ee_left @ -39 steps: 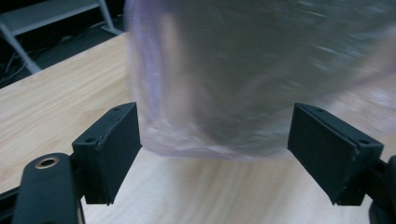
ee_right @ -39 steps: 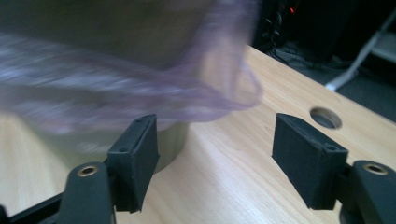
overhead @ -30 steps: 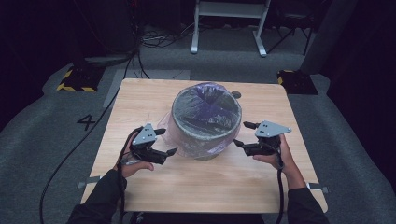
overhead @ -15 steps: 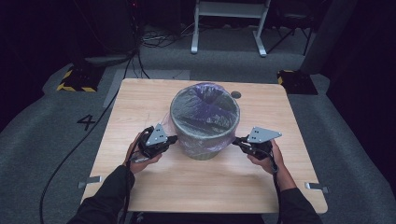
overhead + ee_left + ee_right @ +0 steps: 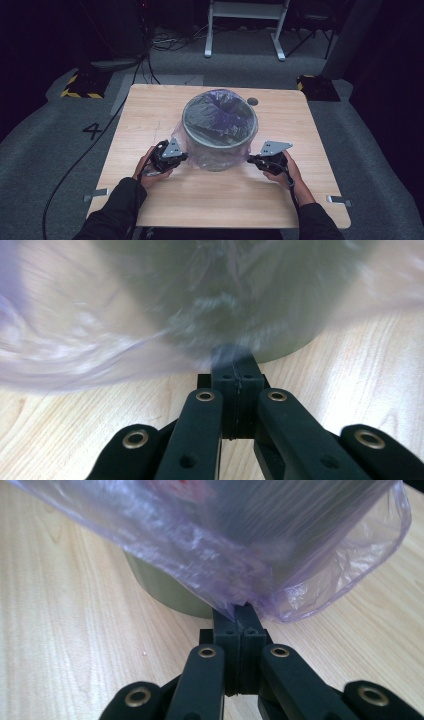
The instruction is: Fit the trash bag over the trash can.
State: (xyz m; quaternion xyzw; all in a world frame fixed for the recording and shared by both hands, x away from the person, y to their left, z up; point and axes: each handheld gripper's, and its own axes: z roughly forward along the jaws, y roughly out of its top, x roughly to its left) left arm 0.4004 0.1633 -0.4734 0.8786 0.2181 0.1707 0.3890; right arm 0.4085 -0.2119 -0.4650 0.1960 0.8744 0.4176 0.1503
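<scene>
On the wooden table [image 5: 150,115] stands a grey bin [image 5: 220,131] lined with a purple plastic bag [image 5: 320,575] whose skirt hangs down its sides. Left gripper [image 5: 176,156] and right gripper [image 5: 254,160] flank it low down, each with fingers pinched shut on the bag's hem.

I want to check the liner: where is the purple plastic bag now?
In the high view the purple plastic bag lines the grey bin at the table's centre, its edge hanging down the outside between the left gripper and right gripper.
</scene>
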